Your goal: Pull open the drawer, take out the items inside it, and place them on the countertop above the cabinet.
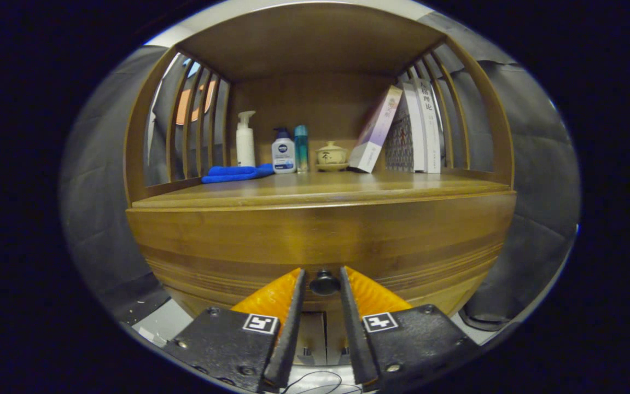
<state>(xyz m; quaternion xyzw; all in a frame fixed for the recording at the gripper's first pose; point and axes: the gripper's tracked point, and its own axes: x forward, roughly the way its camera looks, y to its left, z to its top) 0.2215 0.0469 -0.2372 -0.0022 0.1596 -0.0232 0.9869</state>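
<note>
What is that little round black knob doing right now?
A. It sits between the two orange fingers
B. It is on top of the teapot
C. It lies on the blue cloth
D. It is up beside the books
A: the black knob on the closed drawer front sits between the fingertips of the gripper, whose fingers flank it closely; whether they press on it cannot be told.
</note>
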